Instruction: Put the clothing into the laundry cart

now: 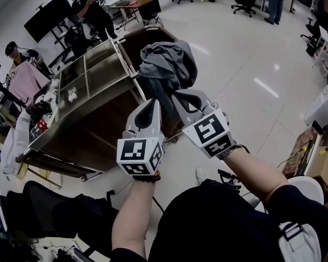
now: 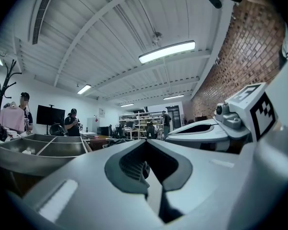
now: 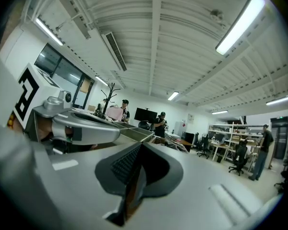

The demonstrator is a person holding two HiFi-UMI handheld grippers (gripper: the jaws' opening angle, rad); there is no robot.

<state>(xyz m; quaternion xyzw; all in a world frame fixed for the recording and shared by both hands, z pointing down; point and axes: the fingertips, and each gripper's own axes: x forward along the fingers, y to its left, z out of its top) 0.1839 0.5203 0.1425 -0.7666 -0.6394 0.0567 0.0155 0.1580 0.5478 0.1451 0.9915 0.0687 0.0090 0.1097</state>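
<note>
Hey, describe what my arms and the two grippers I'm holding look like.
The left hand-held gripper and right hand-held gripper are light grey moulded shells with dark grey ribbed pads, each ending in a white cube printed with black square markers. The forearms are bare below a black top, with a band on the right wrist.

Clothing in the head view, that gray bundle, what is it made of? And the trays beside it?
The clothing looks like soft cloth, gray and dull: it bunches in loose folds. The trays look like metal, probably steel: smooth, silvery, with light glinting off their rims.
</note>
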